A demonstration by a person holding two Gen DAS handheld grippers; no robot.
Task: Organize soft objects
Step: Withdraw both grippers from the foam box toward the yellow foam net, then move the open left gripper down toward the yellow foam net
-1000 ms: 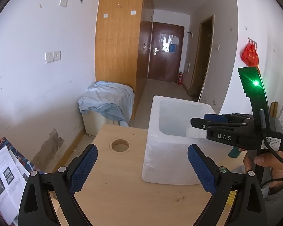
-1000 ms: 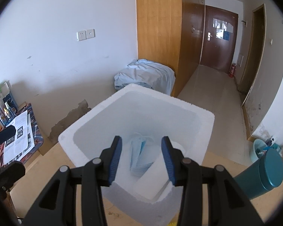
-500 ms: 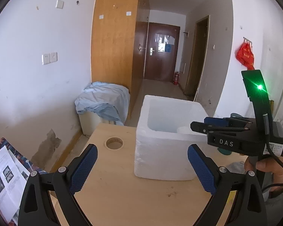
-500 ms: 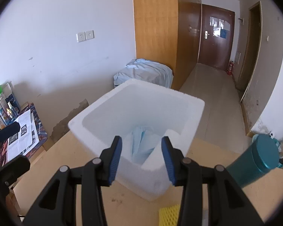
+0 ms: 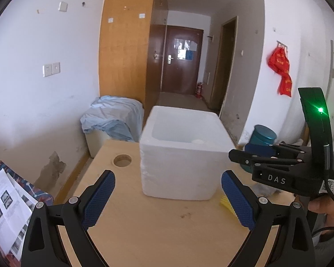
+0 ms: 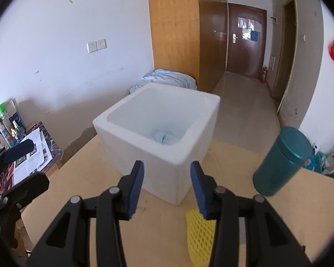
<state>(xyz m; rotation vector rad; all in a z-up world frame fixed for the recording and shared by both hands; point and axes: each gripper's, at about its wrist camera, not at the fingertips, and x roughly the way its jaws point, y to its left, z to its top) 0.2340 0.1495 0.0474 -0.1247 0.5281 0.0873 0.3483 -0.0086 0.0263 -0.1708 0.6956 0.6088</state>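
Left gripper [image 5: 168, 197]: jaws wide apart, nothing between the blue pads; it hangs over the bare table, short of the box, touching nothing.
Right gripper [image 6: 166, 187]: jaws partly apart, nothing clamped; the pads frame the near corner of the box but stand clear of it, above the table.
Right gripper seen from the left: its black body [image 5: 276, 171] sits at the right edge, fingers pointing towards the box, held by a hand [image 5: 327, 209].
Box [image 6: 167, 153]: white foam, open top, standing on the table towards its far edge.
Blue cloth [image 6: 165, 135]: light blue soft item lying crumpled inside the box, at the bottom.
Yellow mesh [image 6: 198, 235]: soft yellow netted piece flat on the table, just in front of the box, partly hidden under the right gripper's right finger.
Can [image 6: 280, 162]: teal cylinder with lid, upright on the table, right of the box and apart from it.
Table [image 5: 158, 227]: pale wood, with a round hole [image 5: 122, 160] left of the box.
Papers [image 5: 6, 209]: printed sheets on a patterned surface left of the table.
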